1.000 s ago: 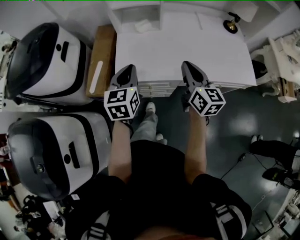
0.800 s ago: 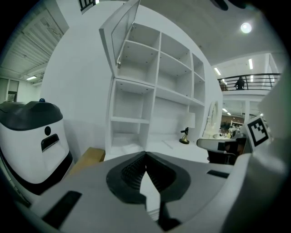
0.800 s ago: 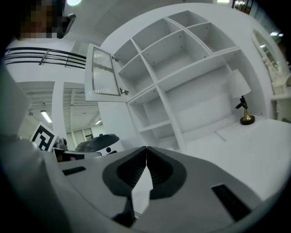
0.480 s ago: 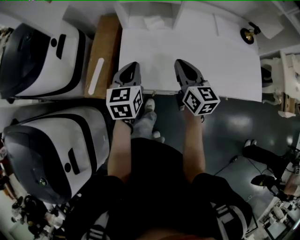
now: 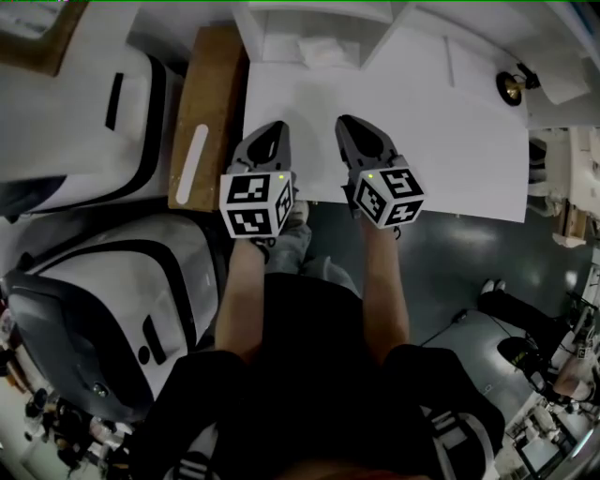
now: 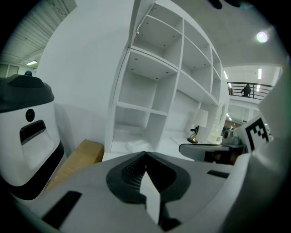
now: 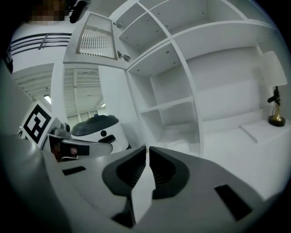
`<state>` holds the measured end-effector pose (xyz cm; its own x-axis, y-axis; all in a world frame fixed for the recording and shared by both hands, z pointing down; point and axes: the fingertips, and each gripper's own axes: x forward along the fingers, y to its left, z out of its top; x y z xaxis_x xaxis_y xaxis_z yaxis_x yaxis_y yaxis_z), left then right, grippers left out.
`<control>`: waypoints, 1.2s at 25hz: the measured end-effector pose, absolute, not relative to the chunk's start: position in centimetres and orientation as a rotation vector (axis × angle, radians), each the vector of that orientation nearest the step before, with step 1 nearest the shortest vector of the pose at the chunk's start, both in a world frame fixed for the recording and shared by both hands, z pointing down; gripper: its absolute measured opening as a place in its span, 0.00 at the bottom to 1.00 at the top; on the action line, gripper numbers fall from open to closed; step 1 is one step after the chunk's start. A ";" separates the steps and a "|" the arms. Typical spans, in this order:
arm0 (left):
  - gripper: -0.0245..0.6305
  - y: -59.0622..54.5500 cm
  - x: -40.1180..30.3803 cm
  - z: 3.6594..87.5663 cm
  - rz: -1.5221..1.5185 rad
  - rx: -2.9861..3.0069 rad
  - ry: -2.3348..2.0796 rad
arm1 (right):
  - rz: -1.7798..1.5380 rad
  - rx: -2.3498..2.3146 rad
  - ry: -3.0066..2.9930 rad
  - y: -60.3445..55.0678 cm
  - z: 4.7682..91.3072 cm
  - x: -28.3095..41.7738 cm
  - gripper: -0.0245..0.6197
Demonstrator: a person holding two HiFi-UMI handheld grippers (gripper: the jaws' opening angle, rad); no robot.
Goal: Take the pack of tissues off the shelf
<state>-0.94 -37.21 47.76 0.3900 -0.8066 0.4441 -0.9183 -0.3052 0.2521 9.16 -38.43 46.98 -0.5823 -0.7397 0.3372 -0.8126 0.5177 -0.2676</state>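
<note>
The pack of tissues (image 5: 328,52) is a soft white bundle lying in the bottom compartment of the white shelf unit (image 5: 258,23), at the back of the white tabletop. In the left gripper view the pack of tissues (image 6: 135,145) shows just beyond the jaw tips, and the right gripper view has it (image 7: 175,140) low in the shelf. My left gripper (image 5: 274,128) and right gripper (image 5: 345,122) hover side by side over the table's near edge, well short of the shelf. Both are shut with nothing between the jaws.
A small brass lamp (image 5: 511,86) stands at the table's right back. A cardboard box (image 5: 202,112) lies left of the table. Two big white-and-black machines (image 5: 94,122) (image 5: 112,319) stand on the left. More equipment crowds the dark floor (image 5: 469,253) at right.
Both grippers have moved forward over the table edge toward the shelf and drawn a little closer together. Their jaws stay shut.
</note>
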 end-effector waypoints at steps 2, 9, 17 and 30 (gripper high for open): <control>0.05 -38.5 -1.1 48.3 0.326 2.190 -1.469 | 0.575 1.319 -2.565 -39.6 47.6 8.5 0.07; 0.05 -40.9 -1.7 50.0 0.339 2.175 -1.445 | 0.606 1.266 -2.567 -42.7 50.3 6.3 0.22; 0.05 -43.6 -3.2 51.1 0.346 2.155 -1.439 | 0.379 1.188 -2.416 -48.0 53.2 3.6 0.25; 0.05 -44.4 -2.5 54.0 0.379 2.119 -1.385 | 0.158 1.078 -2.226 -55.0 58.2 2.5 0.33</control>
